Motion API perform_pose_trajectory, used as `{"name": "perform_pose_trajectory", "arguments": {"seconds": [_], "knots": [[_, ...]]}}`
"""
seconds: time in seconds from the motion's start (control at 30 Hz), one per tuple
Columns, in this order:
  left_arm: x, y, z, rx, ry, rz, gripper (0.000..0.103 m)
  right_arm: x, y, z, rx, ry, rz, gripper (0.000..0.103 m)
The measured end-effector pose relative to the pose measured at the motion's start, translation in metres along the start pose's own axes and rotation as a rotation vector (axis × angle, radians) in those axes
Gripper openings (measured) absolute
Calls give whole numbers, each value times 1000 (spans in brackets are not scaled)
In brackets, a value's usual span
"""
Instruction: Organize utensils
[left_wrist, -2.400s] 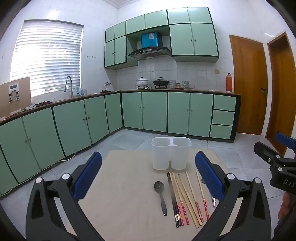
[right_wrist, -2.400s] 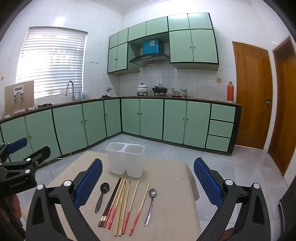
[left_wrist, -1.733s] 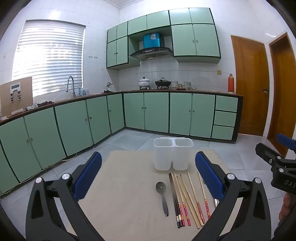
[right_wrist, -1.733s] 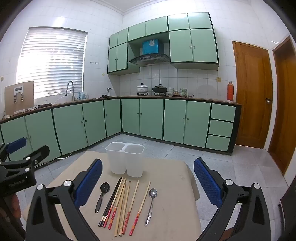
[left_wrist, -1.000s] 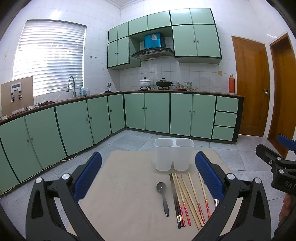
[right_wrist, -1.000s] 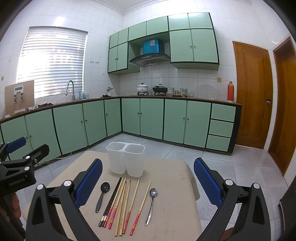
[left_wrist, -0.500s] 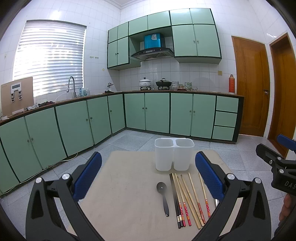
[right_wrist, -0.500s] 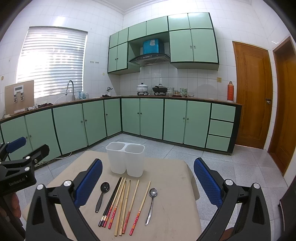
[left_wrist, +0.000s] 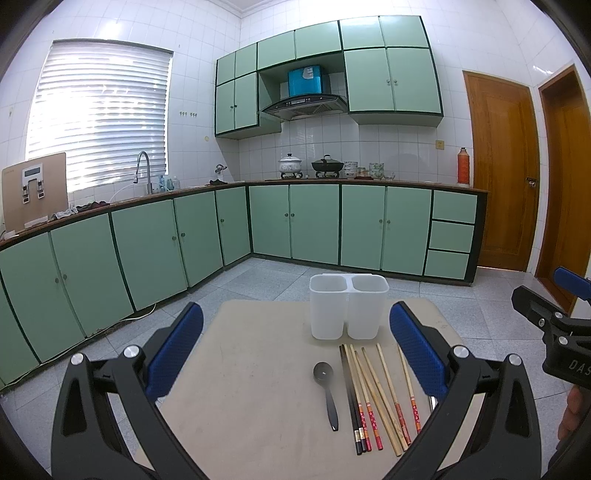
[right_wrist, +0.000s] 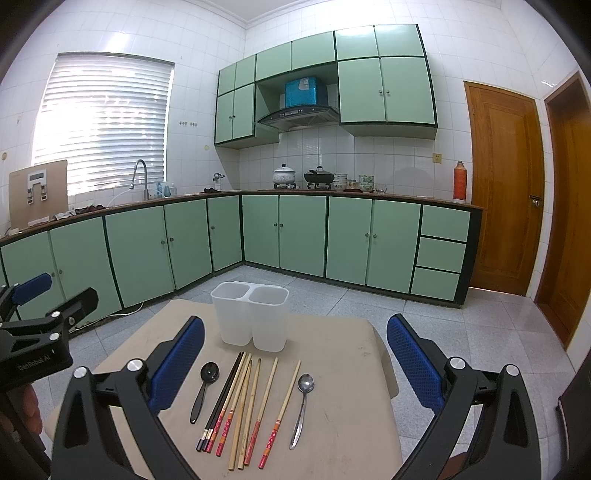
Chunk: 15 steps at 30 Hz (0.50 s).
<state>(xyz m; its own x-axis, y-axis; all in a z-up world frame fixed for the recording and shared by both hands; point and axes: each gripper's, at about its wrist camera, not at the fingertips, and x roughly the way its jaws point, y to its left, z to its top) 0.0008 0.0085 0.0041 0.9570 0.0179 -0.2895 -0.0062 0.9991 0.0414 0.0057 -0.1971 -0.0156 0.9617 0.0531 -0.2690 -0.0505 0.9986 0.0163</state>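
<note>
1. We hold the left gripper (left_wrist: 295, 347) and the right gripper (right_wrist: 295, 350) above the table (right_wrist: 347, 350), both with jaws wide apart and empty.
2. We count one white holder (right_wrist: 251, 317) with two compartments, standing upright.
3. Just before it lie two spoons, one black spoon (right_wrist: 203, 387) and one metal spoon (right_wrist: 303, 406).
4. Between the spoons we count about seven chopsticks (right_wrist: 243, 402).

On my beige bench (right_wrist: 351, 354): a white two-compartment holder (right_wrist: 251, 317), a black spoon (right_wrist: 203, 387), chopsticks (right_wrist: 243, 402) side by side, and a metal spoon (right_wrist: 302, 406).
</note>
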Motion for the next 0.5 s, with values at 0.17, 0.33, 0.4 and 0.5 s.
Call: {"name": "perform_pose_trajectory", "arguments": {"seconds": [0.17,0.33,0.4,0.5], "knots": [[0,1,0,0,0,0,98,-3,-2,-2,0,1,0,97],[0,1,0,1,0,0,98,-3,-2,-3,1,1,0,97],[0,1,0,1,1,0,98,-3,-2,-3,1,2,0,97],[1,1,0,0,2,1,98,-3,-2,-3,0,4,1,97]]}}
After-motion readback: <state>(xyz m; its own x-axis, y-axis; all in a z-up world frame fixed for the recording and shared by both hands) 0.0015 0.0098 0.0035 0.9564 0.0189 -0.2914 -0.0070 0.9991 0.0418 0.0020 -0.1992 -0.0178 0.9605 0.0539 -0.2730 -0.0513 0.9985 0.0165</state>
